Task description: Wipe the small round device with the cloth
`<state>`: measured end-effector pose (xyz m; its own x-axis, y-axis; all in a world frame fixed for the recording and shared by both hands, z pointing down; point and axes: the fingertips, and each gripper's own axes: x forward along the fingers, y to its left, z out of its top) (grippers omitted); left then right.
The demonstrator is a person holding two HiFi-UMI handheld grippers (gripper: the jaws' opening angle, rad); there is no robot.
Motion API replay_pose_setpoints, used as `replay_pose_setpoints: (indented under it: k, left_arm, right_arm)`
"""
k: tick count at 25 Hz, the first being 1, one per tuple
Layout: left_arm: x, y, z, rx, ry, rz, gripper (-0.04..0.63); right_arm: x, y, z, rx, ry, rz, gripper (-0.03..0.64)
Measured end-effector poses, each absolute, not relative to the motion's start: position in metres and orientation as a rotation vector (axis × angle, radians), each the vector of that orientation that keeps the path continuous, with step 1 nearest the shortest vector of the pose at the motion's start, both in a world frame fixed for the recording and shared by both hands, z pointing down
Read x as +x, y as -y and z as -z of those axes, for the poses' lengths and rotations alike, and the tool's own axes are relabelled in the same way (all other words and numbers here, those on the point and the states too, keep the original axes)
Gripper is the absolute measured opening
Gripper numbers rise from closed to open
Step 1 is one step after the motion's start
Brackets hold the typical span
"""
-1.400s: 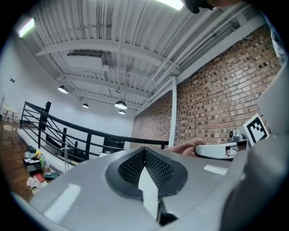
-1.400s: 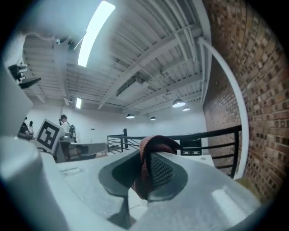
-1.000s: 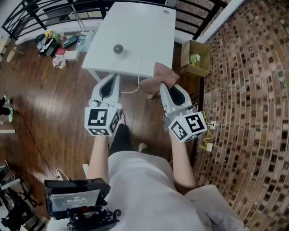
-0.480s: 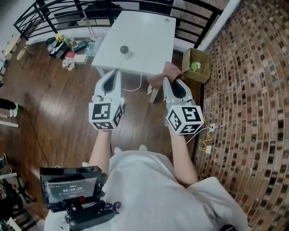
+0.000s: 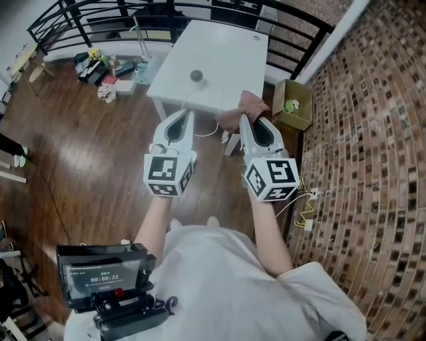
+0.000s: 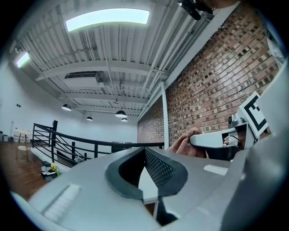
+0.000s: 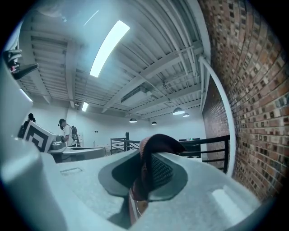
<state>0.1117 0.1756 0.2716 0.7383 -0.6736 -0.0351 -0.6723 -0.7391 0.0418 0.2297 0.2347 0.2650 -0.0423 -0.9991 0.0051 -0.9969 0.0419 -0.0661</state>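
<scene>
The small round dark device (image 5: 196,76) sits on the white table (image 5: 226,53), and a white cable runs from it over the near edge. My right gripper (image 5: 243,118) is short of the table's near right corner, shut on a brownish-pink cloth (image 5: 247,104) that bunches past its tips. In the right gripper view the cloth (image 7: 154,143) is folded between the jaws of my right gripper (image 7: 146,158). My left gripper (image 5: 186,112) hangs level beside it, in front of the table and near the device, shut on nothing. The left gripper view shows my left gripper (image 6: 145,155) and the cloth (image 6: 184,144) to its right.
A black railing (image 5: 100,13) runs behind the table. A brick wall (image 5: 373,133) stands on the right, with an open cardboard box (image 5: 293,105) at its foot. Toys and clutter (image 5: 100,66) lie on the wooden floor at the left. A person (image 7: 66,131) stands far across the room.
The table and device have shifted rightward and a little closer in the head view. Both grippers stay side by side, raised slightly, and the cloth is still in the right one.
</scene>
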Motion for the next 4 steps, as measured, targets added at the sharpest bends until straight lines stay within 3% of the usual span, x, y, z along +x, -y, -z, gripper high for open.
replay_pose_setpoints:
  k: [4]
  left_arm:
    - [0.1099, -0.1784, -0.2704, 2.876, 1.116, 0.050, 0.018]
  right_arm:
    - [0.2296, -0.2386, -0.2685, -2.179, -2.212, 0.080, 0.035]
